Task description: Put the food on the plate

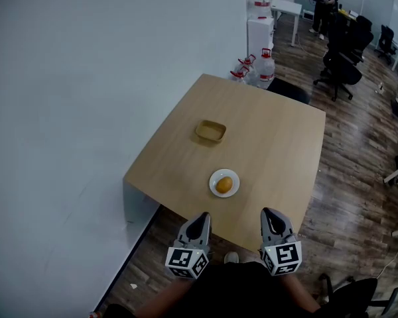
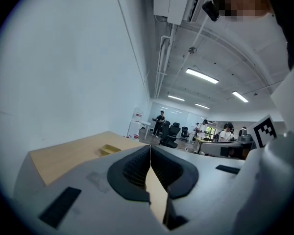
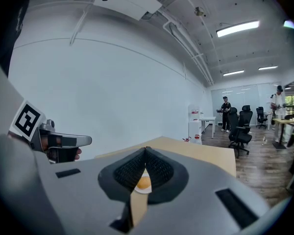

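A round orange-yellow piece of food [image 1: 224,185] lies on a small white plate [image 1: 214,177] near the front of the wooden table [image 1: 272,144]. Farther back sits a shallow tan tray [image 1: 211,131], which looks empty. My left gripper [image 1: 200,220] hangs at the table's near edge, left of the plate, jaws shut with nothing between them. My right gripper [image 1: 272,217] is level with it on the right, also shut and empty. Through the right gripper's [image 3: 146,151] jaws the food [image 3: 143,182] and plate show ahead. The left gripper [image 2: 150,148] points over the table, with the tray [image 2: 110,150] to its left.
A white wall runs along the table's left side. Water bottles [image 1: 260,68] and a dispenser [image 1: 259,25] stand behind the far corner. Black office chairs [image 1: 345,52] and a person [image 1: 324,2] are at the back right. The floor is dark wood planks.
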Demonstrator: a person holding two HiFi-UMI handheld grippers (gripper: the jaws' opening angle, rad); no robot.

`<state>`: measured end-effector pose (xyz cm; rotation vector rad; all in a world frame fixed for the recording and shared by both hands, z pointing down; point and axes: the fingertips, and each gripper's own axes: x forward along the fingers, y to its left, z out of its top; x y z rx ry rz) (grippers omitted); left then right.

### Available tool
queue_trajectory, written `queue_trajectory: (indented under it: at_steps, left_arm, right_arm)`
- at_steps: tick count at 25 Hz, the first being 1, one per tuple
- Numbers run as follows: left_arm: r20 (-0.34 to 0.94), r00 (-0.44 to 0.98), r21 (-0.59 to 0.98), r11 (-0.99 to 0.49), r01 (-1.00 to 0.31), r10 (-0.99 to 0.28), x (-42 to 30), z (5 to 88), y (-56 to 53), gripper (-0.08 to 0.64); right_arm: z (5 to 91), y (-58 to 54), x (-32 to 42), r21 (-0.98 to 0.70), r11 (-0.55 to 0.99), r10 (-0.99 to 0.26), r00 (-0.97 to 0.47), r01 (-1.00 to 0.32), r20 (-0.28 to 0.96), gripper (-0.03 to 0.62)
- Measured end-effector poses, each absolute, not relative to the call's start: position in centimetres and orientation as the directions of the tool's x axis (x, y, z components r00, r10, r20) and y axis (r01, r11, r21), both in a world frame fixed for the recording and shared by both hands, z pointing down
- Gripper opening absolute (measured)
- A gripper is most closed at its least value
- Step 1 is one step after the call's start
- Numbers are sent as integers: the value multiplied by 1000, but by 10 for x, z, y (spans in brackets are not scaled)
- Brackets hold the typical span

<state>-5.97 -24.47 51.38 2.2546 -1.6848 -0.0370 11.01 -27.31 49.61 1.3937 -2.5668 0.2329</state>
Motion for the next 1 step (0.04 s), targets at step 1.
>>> queue_trajectory:
  at_steps: [1]
  left_arm:
    - [161,310,279,-259,-925,-937,-57,513,-245,15]
  right_arm:
    - [498,-273,111,-39,539,-807,-529,-841,260,60]
